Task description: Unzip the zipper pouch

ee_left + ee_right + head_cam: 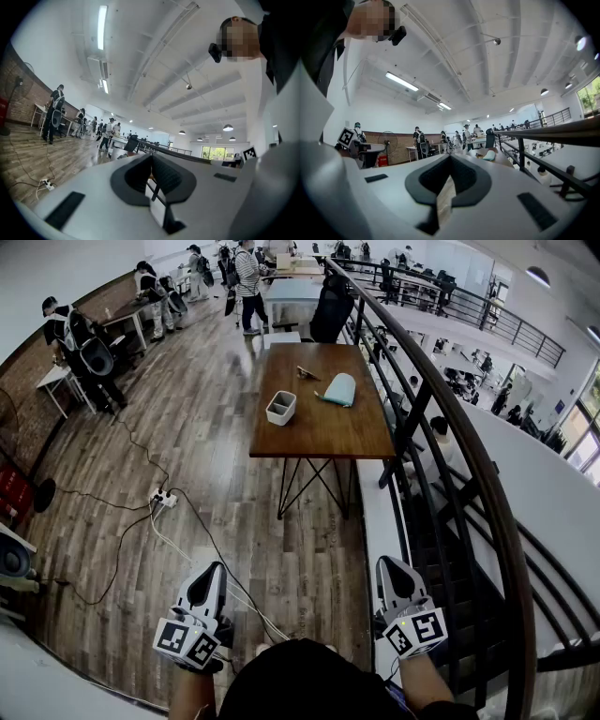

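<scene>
The left gripper (208,573) and the right gripper (392,566) are held low, jaws pressed together, nothing pinched. The pale blue-green fabric zipper pouch (340,389) lies well apart from both, on the brown wooden table (319,432), near a small white rectangular box (280,408). The table should be approached first, then the jaws spread: one to pin the pouch, one for the pull tab, which cannot be made out.
</scene>
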Action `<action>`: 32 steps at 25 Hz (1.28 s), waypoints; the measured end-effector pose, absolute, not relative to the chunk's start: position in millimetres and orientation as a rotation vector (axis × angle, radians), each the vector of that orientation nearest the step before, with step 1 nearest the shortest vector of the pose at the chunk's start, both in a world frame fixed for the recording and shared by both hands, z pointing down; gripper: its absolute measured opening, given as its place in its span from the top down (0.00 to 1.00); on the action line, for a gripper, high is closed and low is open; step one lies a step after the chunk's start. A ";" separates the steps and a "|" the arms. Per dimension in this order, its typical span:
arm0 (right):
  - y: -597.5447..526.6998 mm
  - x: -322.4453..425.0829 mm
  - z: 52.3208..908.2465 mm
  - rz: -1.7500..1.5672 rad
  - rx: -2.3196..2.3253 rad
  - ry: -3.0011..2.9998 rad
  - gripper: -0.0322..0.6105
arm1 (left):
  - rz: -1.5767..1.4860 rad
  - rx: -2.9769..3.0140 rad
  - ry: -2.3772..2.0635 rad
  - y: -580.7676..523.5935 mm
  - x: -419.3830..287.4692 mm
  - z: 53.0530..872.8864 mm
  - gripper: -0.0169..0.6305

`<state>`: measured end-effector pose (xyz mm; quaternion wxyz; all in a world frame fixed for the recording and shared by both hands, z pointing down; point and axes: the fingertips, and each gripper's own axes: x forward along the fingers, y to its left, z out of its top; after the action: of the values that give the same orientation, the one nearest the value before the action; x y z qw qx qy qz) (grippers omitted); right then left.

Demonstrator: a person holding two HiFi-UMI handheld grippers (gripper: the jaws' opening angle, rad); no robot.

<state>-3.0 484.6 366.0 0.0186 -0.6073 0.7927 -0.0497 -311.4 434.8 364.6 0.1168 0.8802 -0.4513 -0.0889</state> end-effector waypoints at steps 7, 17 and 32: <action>490.7 -14.6 378.9 -0.200 -1.875 2.480 0.96 | -0.263 2.536 -1.357 443.0 -336.1 370.9 0.95; 489.7 -29.7 367.3 -0.206 -1.780 2.462 0.96 | -0.262 2.552 -1.314 450.0 -335.0 370.7 0.95; 497.8 -72.5 337.2 -0.106 -1.725 2.400 0.46 | -0.301 2.618 -1.331 459.9 -362.5 342.6 0.59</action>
<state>-72.5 497.8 337.2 0.0921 -0.5807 0.8081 -0.0358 -362.5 459.9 342.6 0.0948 0.8828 -0.4488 -0.1015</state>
